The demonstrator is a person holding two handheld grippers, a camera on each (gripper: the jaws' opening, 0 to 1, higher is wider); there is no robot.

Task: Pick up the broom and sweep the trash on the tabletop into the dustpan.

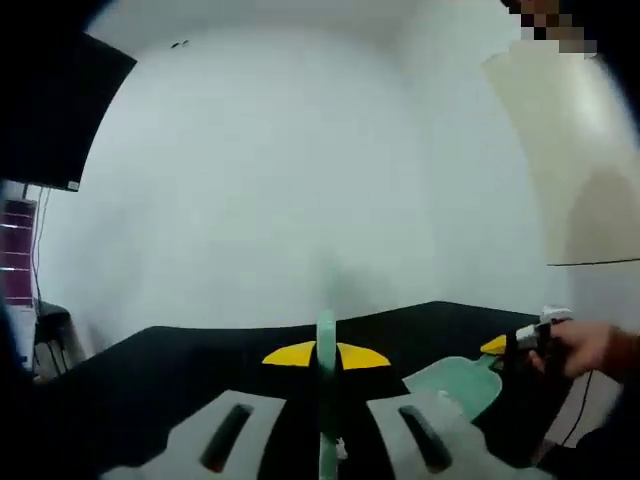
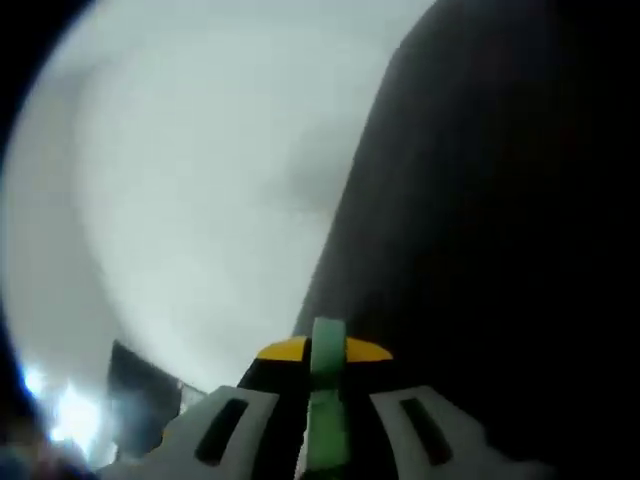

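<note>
My left tongs (image 1: 328, 440) are clamped on a slim pale-green handle (image 1: 326, 400) that rises straight up between the two jaws, with a yellow piece (image 1: 325, 354) spreading to either side just beyond its tip. I judge this to be the broom, though I cannot see its bristles. Held this way, the working end points forward, away from me, over the black surface (image 1: 180, 370).

Off to the right of those tongs, the mint-green dustpan (image 1: 452, 385) sits low over the surface. My other tongs (image 1: 535, 338) show there with my hand (image 1: 590, 350) behind them, at the dustpan's far end, probably to steady it for the sweep.

In the right gripper view, my right tongs (image 2: 326, 440) are likewise closed narrowly on a green handle (image 2: 326, 400) with a yellow piece (image 2: 325, 349) beyond it, likely the dustpan's. The view is tilted and blurred. I see no trash.
</note>
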